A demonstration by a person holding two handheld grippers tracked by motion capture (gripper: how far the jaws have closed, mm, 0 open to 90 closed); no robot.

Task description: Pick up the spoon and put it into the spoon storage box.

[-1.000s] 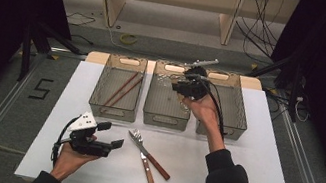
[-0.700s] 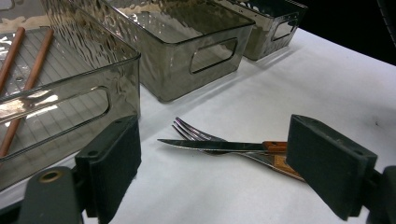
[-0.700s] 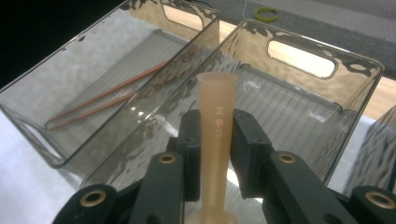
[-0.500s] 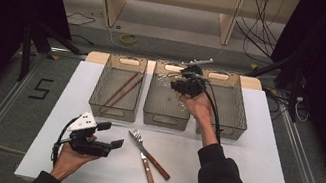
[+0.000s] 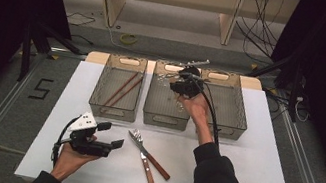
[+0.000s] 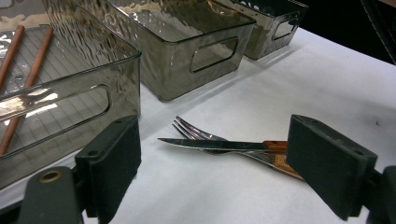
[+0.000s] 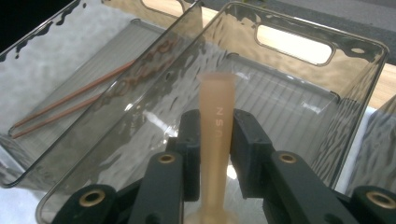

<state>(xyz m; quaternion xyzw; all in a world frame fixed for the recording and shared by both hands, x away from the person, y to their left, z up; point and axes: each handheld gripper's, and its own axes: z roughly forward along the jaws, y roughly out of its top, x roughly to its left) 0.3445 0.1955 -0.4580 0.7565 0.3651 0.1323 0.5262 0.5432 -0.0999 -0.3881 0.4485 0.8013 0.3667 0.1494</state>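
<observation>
Spoon handle [image 7: 216,135], a pale, translucent beige strip with faint embossed letters, stands upright between the clenched jaws of the right gripper [image 5: 185,84], held above the middle bin [image 5: 167,103]; its bowl end is hidden below the jaws in the right gripper view, so the kind of utensil is inferred from the handle alone. White table cover [image 5: 249,167] spans the work surface and carries three smoky transparent plastic bins with cut-out handles, set side by side along its far edge. Left bin [image 5: 117,88] holds a pair of reddish-brown chopsticks [image 5: 121,89] lying diagonally on its ribbed floor; the middle bin and the right bin [image 5: 229,106] have bare ribbed floors where visible. Right hand [image 5: 193,108], reaching out of a dark sleeve, carries the right gripper over the far part of the middle bin, near the wall shared with the right bin. Left gripper [image 5: 111,136], with its white three-cornered plate uppermost, rests low over the near-left table cover, its jaws released and wide apart, pointing toward the cutlery. Fork [image 6: 201,136] and knife [image 6: 210,144], both with brown wooden handles, lie crossed on the cover just in front of the bins, the knife blade resting over the fork's neck.
</observation>
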